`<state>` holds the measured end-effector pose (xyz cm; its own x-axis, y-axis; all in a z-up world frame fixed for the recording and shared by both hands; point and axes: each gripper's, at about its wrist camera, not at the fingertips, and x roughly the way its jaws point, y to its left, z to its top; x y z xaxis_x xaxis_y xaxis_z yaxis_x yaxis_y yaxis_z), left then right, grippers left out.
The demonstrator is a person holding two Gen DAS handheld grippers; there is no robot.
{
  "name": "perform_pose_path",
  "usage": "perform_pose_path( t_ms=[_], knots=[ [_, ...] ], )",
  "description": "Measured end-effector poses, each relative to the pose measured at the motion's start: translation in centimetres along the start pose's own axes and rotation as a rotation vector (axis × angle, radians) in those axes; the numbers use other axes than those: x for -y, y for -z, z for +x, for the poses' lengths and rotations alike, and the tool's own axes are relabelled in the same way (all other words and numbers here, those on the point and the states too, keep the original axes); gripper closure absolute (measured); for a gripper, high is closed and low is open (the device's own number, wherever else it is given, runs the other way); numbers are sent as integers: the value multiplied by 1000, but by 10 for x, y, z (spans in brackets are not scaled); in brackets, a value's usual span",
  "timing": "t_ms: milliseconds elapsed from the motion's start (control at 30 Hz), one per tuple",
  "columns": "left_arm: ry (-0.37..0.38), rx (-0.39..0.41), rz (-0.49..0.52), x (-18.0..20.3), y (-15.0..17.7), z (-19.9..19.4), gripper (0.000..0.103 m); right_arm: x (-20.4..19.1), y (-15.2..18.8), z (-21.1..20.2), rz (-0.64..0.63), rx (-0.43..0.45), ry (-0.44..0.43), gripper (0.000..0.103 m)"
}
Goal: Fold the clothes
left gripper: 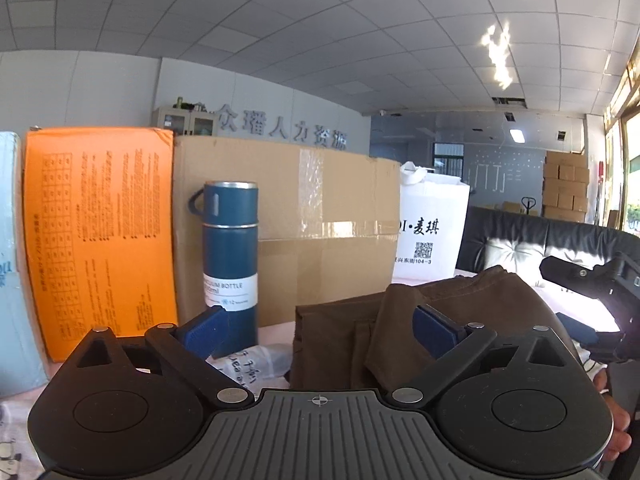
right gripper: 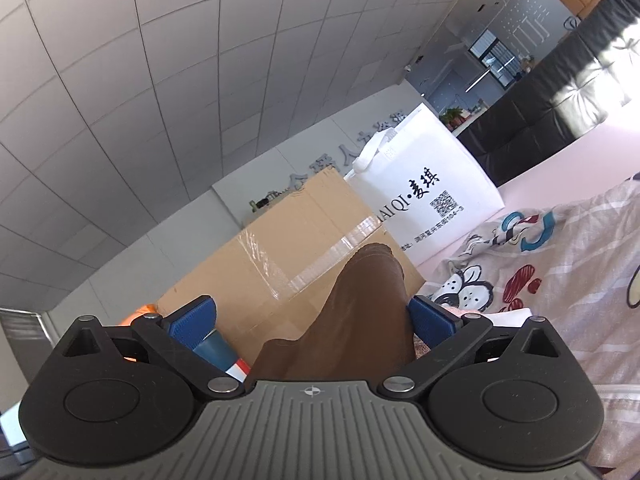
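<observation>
Brown garment (left gripper: 460,312), bunched on the table before the box (left gripper: 288,224) and draped between both grippers' wide-spread jaws, left (left gripper: 320,330) and right (right gripper: 312,322) (neither pinching), likely positioned so an edge can be caught for folding.

Bright daylight from right, ceiling glare (left gripper: 498,56), fisheye-curved edges.

The brown garment (left gripper: 460,308) is hiding the lower right corner of the cardboard box (left gripper: 320,216), and its own lower part is disappearing behind the gripper body at the bottom of the frame. The orange box's (left gripper: 100,236) print is blurring beyond reading. At the left edge, a pale blue box (left gripper: 12,260) is getting cut off.
</observation>
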<state>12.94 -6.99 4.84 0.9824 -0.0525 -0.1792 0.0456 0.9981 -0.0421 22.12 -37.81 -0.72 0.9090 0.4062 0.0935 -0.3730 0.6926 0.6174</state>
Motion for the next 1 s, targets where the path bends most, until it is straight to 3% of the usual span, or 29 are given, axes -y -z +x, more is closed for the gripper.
perform_pose_path(
  t_ms=[167, 300, 467, 600, 833, 1000],
  knots=[
    [1, 33, 19, -16, 1, -38, 0, -50, 5, -26, -118, 70, 35, 0],
    [24, 39, 18, -30, 6, -60, 0, -95, 19, -54, -108, 121, 125, 0],
    [53, 60, -1, -52, 14, -83, 0, -151, 55, -79, -138, 64, 250, 0],
    [39, 91, -42, -70, 27, -96, 0, -185, 91, -79, -251, 36, 337, 0],
    [38, 146, -62, -83, 54, -101, 0, -207, 139, -48, -499, 84, 508, 0],
    [51, 157, 46, -75, 62, -100, 0, -206, 158, -35, -654, 112, 573, 0]
  ],
)
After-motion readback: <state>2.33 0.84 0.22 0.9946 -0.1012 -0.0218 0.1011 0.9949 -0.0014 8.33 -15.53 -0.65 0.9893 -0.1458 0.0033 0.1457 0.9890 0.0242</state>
